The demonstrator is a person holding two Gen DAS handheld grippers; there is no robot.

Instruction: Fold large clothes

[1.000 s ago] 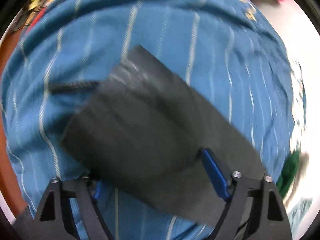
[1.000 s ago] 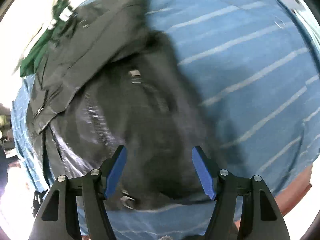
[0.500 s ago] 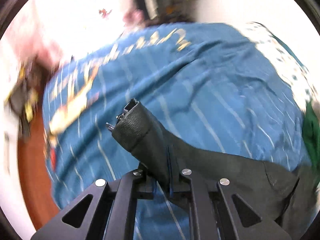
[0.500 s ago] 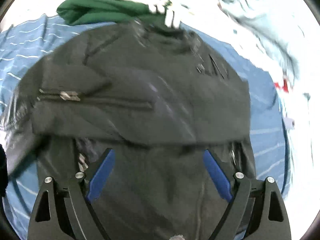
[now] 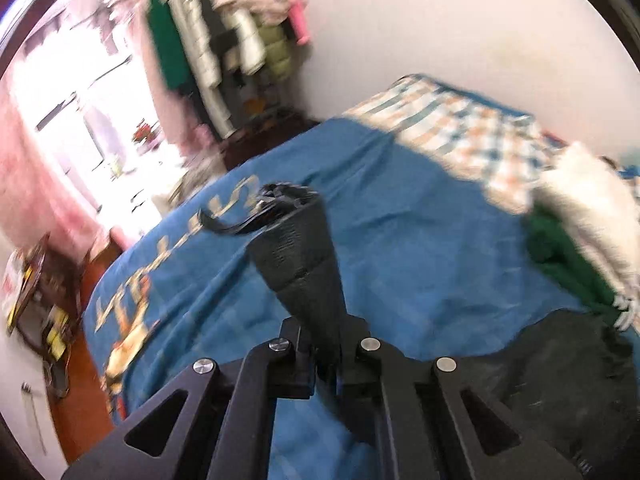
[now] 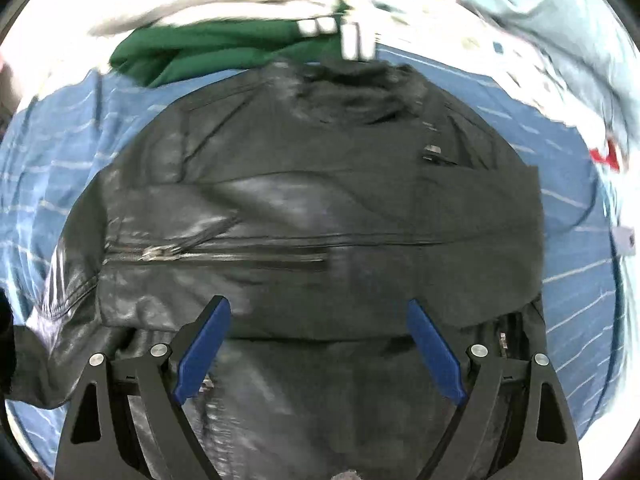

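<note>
A black leather jacket lies spread on a blue striped bedsheet, one sleeve folded across its front. My right gripper is open and empty, its blue pads hovering over the jacket's lower part. My left gripper is shut on the cuff end of the jacket's sleeve, which stands up from the jaws, lifted above the bed. The jacket body shows at the lower right of the left wrist view.
A green garment and white fabric lie past the jacket's collar. In the left wrist view there is a checked cloth, a white fluffy item, hanging clothes by the wall, and a wooden floor at left.
My left gripper closed on the sleeve end and lifted it, swinging up so the room shows. My right gripper moved back over the jacket, staying open.
</note>
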